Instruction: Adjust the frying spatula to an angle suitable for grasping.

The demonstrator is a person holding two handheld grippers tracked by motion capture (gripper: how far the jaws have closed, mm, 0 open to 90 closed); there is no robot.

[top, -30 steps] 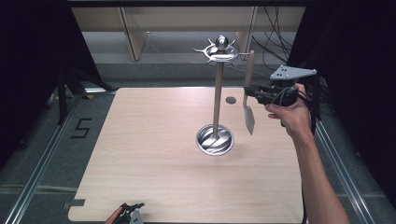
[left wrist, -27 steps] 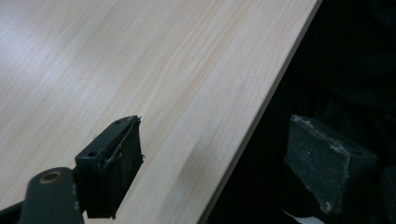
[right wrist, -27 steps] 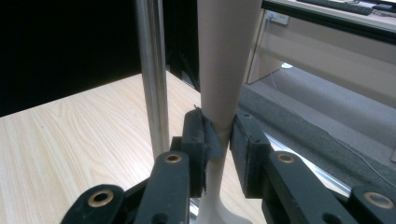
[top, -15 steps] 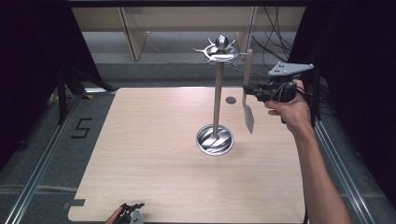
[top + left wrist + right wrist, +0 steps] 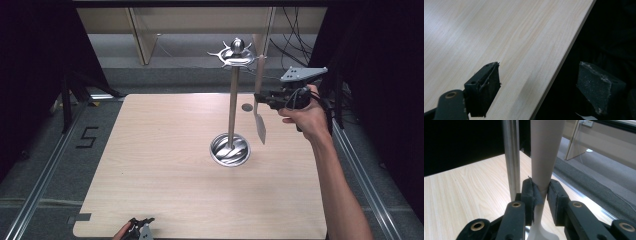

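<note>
Beige spatula (image 5: 259, 100) hangs upright in the right gripper (image 5: 265, 98), beside the steel rack (image 5: 233, 107).

Clamped on the handle (image 5: 545, 157) near its narrow neck, the right gripper holds the spatula's long axis vertical, blade down and clear of the table (image 5: 165, 150). The rack's pole (image 5: 511, 157) stands just to the left of it, parallel and apart, and the handle top reaches about level with the hooked crown (image 5: 236, 54). Hanging it likely means shifting toward that crown. The left gripper (image 5: 539, 82) idles at the near table edge, well apart, jaws spread on nothing.
</note>
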